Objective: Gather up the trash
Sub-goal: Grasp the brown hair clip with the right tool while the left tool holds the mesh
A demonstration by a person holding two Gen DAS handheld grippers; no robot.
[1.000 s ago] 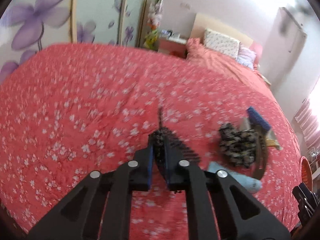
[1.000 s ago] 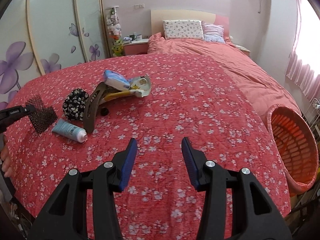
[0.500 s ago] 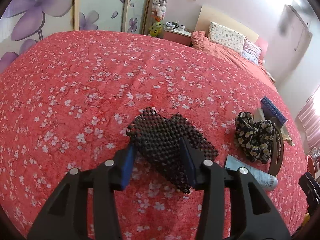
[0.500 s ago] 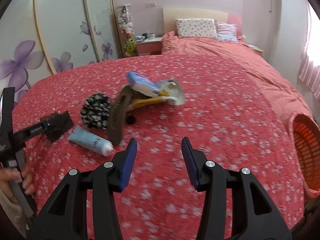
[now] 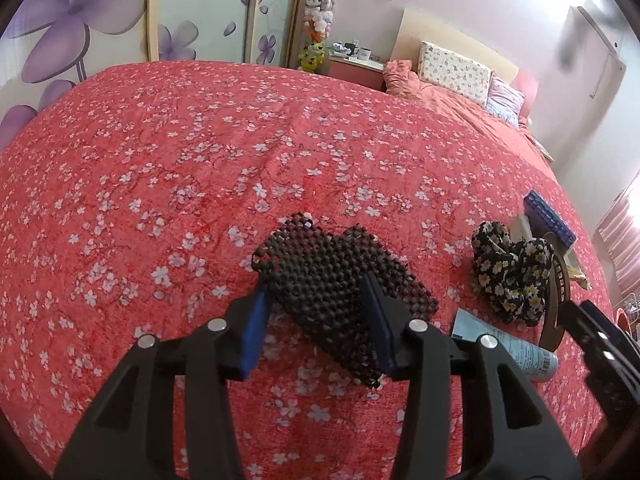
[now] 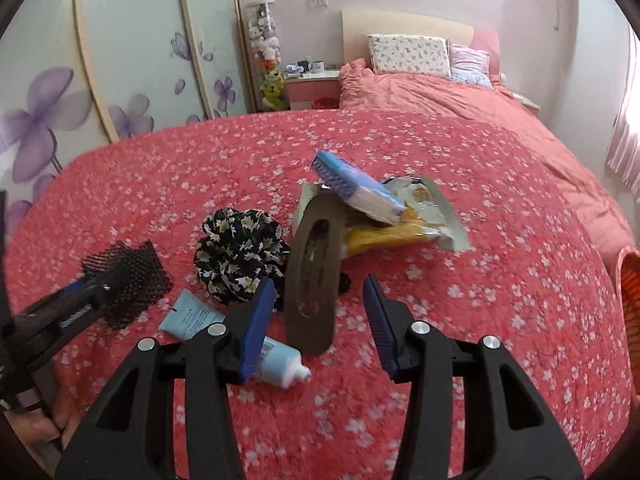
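Observation:
A black mesh pad (image 5: 340,284) lies on the red flowered bedspread (image 5: 200,168); my left gripper (image 5: 316,328) is open over it, jaws apart. It also shows in the right wrist view (image 6: 132,280). My right gripper (image 6: 316,320) is open and empty above a brown shoe insole (image 6: 314,276) and a light blue tube (image 6: 240,344). Beyond them lie a black flowered scrunchie (image 6: 240,256), a blue and white packet (image 6: 356,188) and a yellow snack wrapper (image 6: 404,224).
An orange basket (image 6: 630,292) stands off the bed's right edge. Pillows (image 6: 408,56) and a headboard are at the far end. A pink nightstand (image 6: 312,88) and wardrobe doors with purple flowers (image 6: 40,132) stand at the left.
My left gripper opened and let go of the black mesh pad, which now lies flat on the bed. My right gripper moved left and closer to the pile of objects.

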